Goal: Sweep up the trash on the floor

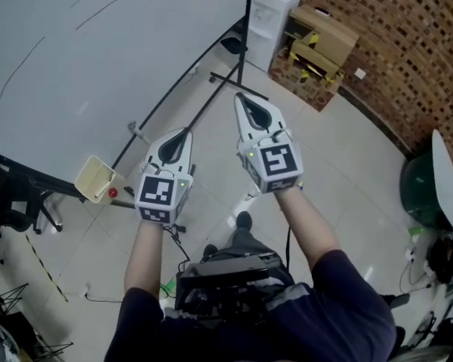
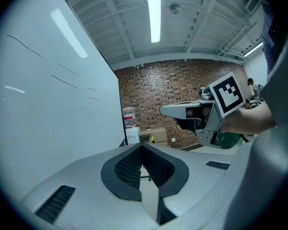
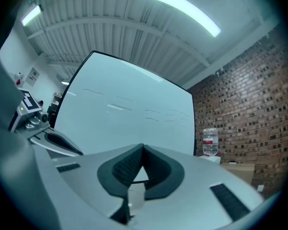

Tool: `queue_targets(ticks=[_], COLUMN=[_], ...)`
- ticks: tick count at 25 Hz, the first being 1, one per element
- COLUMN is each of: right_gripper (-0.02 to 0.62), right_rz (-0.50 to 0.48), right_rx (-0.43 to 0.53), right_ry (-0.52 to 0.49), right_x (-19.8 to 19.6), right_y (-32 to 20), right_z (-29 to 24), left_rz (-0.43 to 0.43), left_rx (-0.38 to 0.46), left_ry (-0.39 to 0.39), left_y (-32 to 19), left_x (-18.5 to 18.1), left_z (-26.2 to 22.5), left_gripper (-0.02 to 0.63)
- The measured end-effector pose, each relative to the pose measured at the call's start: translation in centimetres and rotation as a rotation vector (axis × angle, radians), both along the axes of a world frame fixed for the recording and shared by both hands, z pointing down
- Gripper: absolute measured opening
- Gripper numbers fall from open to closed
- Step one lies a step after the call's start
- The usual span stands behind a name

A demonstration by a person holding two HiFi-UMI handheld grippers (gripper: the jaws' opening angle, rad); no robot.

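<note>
left gripper (image 1: 183, 136) and right gripper (image 1: 244, 102): jaws fully closed, nothing between them. both side by side, long axes running up the head view toward the whiteboard (image 1: 98, 44).

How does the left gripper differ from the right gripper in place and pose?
The left gripper is held further back; the right gripper reaches further ahead. In the head view the left gripper tilts rightward, the right gripper leftward. Both are shut and empty.
</note>
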State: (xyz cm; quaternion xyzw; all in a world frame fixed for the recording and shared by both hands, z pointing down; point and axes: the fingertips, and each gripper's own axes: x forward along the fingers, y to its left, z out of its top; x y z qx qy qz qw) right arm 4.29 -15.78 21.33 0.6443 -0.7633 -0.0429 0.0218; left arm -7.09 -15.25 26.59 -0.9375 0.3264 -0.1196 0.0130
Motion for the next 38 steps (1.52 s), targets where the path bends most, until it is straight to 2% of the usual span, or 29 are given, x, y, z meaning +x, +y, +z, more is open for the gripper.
queue_targets(ticks=[6, 15, 20, 24, 28, 32, 34, 38], right_gripper=[0.015, 0.016, 0.016, 0.017, 0.017, 0.017, 0.017, 0.017], right_rz=[-0.13, -0.36, -0.446, -0.531, -0.611, -0.678, -0.703, -0.714], right_rx=[-0.003, -0.05, -0.064, -0.093, -0.135, -0.186, -0.214, -0.242], right_ry=[0.015, 0.025, 0.069, 0.091, 0.115, 0.14, 0.153, 0.143], right_x=[2.0, -1.6, -5.0, -8.5, -12.3, -15.9, -17.3, -19.1], right_y=[-5.6, -10.5, -12.4, -13.4, -14.4, -15.9, -16.6, -18.4], right_z=[2.0, 4.9, 6.8, 8.2, 10.0, 12.1, 13.4, 14.9], left_rz=[-0.116, -0.239, -0.295, -0.35, -0.398, -0.452, -0.447, -0.435], left_rx=[0.011, -0.011, -0.017, -0.011, -0.075, -0.158, -0.222, -0.323], left_ry=[-0.053, -0.113, -0.133, -0.154, -0.178, -0.154, -0.146, -0.151], left_y=[-4.8, -8.5, -10.6, -11.9, -13.3, -14.8, -15.4, -17.3], left_x=[2.6, 1.2, -2.2, -6.3, -11.0, -14.6, -15.3, -16.0], left_z=[0.7, 3.7, 5.4, 7.8, 11.9, 16.1, 18.9, 24.3], left_gripper=[0.0, 0.0, 0.0, 0.0, 0.0, 0.003, 0.148, 0.208])
